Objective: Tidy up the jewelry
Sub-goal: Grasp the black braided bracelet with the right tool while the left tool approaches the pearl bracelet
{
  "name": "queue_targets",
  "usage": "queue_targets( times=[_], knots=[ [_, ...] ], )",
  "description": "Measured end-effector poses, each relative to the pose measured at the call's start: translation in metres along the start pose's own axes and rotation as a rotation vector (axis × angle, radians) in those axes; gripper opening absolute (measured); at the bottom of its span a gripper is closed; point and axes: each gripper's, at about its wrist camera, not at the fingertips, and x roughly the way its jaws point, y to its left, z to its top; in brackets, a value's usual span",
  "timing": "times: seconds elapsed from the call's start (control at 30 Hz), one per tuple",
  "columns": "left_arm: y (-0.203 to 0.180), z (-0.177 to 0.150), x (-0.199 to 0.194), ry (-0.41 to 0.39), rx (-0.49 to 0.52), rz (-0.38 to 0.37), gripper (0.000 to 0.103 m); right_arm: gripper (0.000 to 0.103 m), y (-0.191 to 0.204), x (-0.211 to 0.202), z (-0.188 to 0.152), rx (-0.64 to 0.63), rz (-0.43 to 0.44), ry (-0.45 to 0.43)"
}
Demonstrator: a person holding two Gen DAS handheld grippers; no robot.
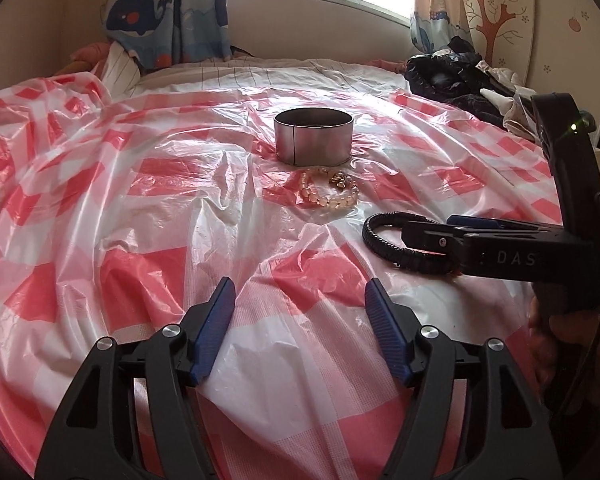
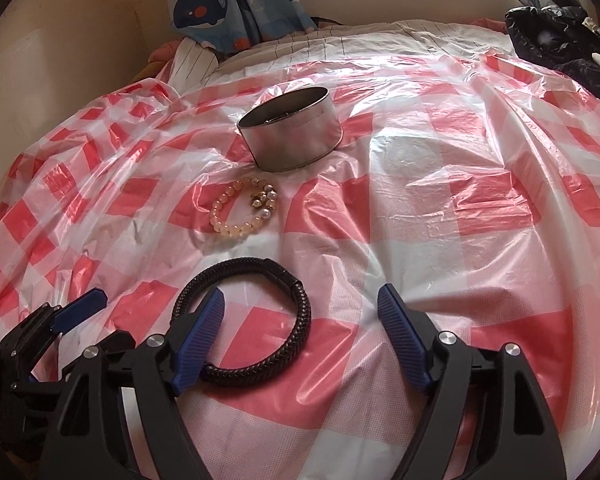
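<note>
A black braided bracelet (image 2: 305,312) lies on the red-and-white checked plastic sheet (image 2: 440,208). My right gripper (image 2: 300,308) stands open over it. Its left finger dips inside the ring, so the ring's right arc is between the fingers without either pad pressing on it. Farther off are a pale bead bracelet (image 2: 236,216) with a gold charm and, behind that, a round metal tin (image 2: 296,140). My left gripper (image 1: 300,304) is open and empty above bare sheet. From the left wrist view, the tin (image 1: 314,138), the bead bracelet (image 1: 330,196), the black bracelet (image 1: 374,240) and the right gripper (image 1: 428,230) all show.
The sheet covers a bed with a striped quilt (image 1: 260,72) at the far end. A heap of dark clothes (image 1: 456,80) lies at the far right. Whale-print curtains (image 1: 164,12) and a window stand behind. One finger (image 2: 80,308) of the left gripper shows at the right view's lower left.
</note>
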Motion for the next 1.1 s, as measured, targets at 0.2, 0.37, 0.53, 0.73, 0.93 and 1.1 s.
queue_targets(
  times=[0.2,0.37,0.53,0.73,0.93,1.1],
  knots=[
    [0.008,0.005,-0.006,0.008,-0.026,-0.024,0.066,0.076,0.0,0.002,-0.002,0.002,0.008,0.002],
    [0.012,0.034,-0.013,-0.053,-0.023,-0.023,0.069,0.078,0.002,0.003,-0.002,-0.008,-0.002,0.003],
    [-0.001,0.077,0.021,-0.042,0.107,-0.027,0.07,0.077,0.004,0.002,-0.001,-0.01,-0.014,0.01],
    [-0.008,0.104,0.083,0.092,0.198,-0.061,0.07,0.05,0.004,0.002,-0.002,-0.027,-0.018,0.013],
    [-0.008,0.1,0.121,0.217,0.251,-0.057,0.041,0.038,0.014,0.002,-0.002,-0.082,-0.046,0.004],
    [-0.007,0.093,0.113,0.226,0.226,-0.062,0.007,0.012,0.012,-0.001,0.004,-0.078,-0.039,-0.012]
  ],
)
